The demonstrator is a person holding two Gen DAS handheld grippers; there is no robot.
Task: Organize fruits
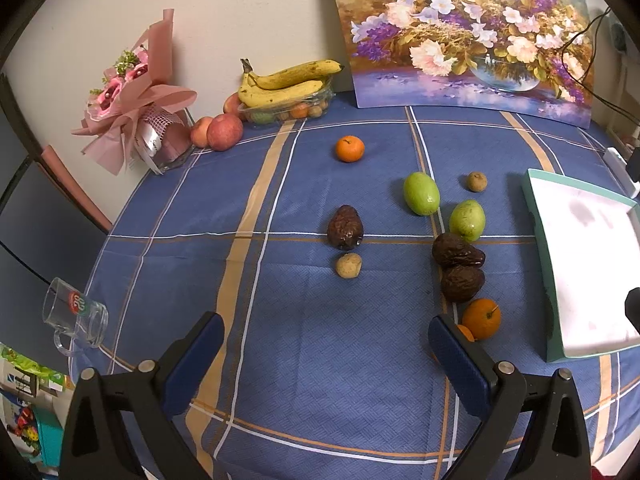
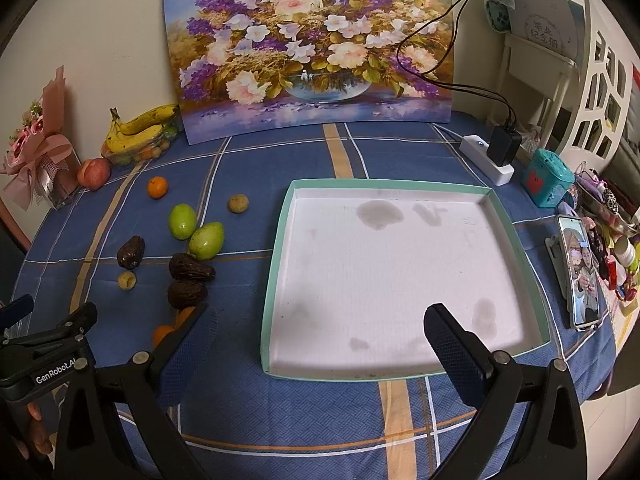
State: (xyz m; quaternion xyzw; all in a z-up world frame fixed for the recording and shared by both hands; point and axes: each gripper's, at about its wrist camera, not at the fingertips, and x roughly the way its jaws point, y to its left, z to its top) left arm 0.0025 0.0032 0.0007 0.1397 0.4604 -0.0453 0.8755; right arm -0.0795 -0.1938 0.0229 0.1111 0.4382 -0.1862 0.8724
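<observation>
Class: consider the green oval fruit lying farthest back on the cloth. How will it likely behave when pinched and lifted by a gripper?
The green oval fruit looks smooth and glossy, so it may slip between the pads. Its rounded shape suggests it could roll if nudged. It looks firm, so probably no squashing.

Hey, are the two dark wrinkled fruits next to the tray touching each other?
Touching. In the left wrist view the upper dark fruit rests directly against the lower dark fruit, no cloth showing between them.

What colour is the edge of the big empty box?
The box rim is teal-green, with a white inside. The right wrist view shows it best.
</observation>
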